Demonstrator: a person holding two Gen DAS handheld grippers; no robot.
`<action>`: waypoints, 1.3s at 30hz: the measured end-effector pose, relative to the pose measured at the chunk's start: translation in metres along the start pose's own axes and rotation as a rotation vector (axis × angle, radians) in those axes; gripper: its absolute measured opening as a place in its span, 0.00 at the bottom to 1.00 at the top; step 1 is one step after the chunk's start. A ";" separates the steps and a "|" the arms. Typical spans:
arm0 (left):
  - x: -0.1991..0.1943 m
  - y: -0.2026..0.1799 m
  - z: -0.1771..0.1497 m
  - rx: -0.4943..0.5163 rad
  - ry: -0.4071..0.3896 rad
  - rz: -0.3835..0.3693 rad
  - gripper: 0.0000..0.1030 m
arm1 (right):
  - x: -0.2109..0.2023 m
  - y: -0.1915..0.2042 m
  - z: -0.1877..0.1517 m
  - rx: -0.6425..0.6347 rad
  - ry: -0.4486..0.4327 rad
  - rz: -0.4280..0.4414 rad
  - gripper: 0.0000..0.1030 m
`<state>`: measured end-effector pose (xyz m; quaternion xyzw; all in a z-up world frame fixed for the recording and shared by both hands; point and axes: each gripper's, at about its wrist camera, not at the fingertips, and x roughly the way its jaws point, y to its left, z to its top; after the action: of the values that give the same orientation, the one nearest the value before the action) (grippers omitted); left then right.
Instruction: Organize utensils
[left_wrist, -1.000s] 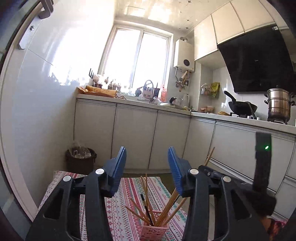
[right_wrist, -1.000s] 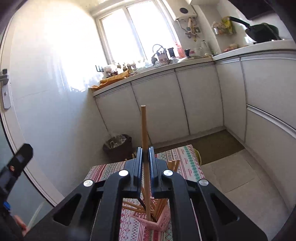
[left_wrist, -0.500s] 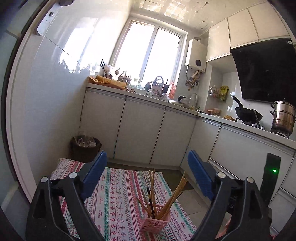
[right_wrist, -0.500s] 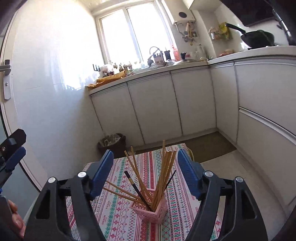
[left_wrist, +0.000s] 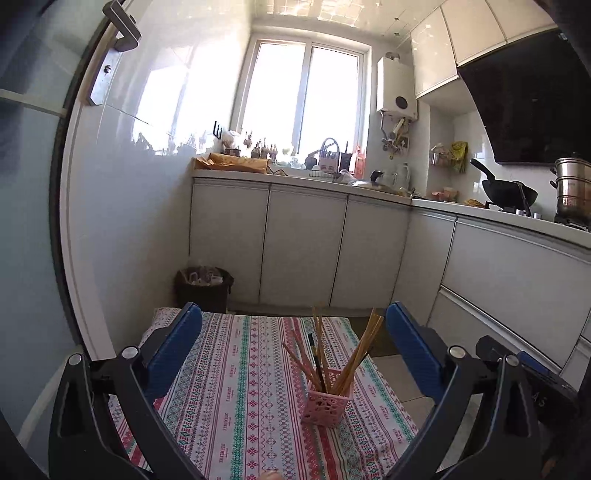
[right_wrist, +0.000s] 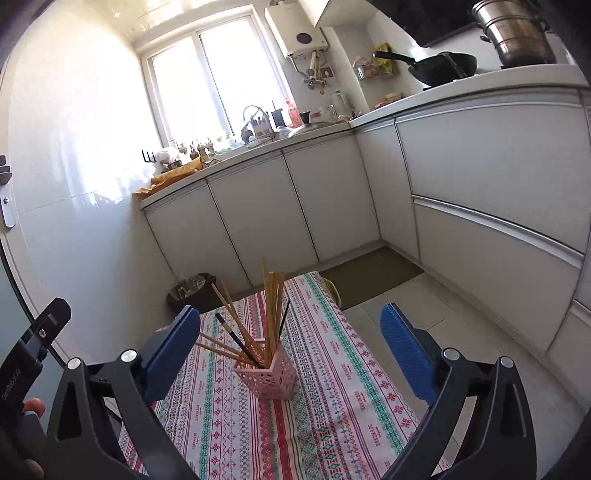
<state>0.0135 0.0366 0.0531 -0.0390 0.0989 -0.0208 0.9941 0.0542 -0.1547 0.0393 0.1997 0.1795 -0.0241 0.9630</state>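
A pink lattice holder stands upright on a table with a striped patterned cloth. Several wooden chopsticks and a dark one lean in it. My left gripper is short of the holder; its blue jaws stand wide apart, still opening, with nothing between them. My right gripper also faces the holder from a short distance, jaws wide and still opening, nothing in them. In the right wrist view the left gripper's body shows at the left edge with fingers of a hand on it.
A dark waste bin stands on the floor beyond the table's far edge, against white cabinets. A brown mat and tiled floor lie to the table's right. A wok and steel pot sit on the counter.
Both grippers went from narrow or shut to wide open. The right one let go of a wooden chopstick, which now stands in the holder. Both have drawn back from the holder.
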 end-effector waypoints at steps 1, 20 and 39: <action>-0.004 -0.001 -0.005 0.016 0.000 0.010 0.93 | -0.003 -0.003 -0.003 0.004 0.014 -0.002 0.93; -0.020 -0.012 -0.033 0.087 0.092 0.017 0.93 | -0.030 -0.003 -0.035 -0.082 0.090 -0.068 0.93; -0.004 -0.009 -0.036 0.007 0.192 0.012 0.93 | -0.031 -0.014 -0.033 -0.044 0.085 -0.089 0.93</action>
<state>0.0019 0.0248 0.0191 -0.0329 0.1941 -0.0189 0.9803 0.0124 -0.1556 0.0168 0.1711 0.2295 -0.0546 0.9566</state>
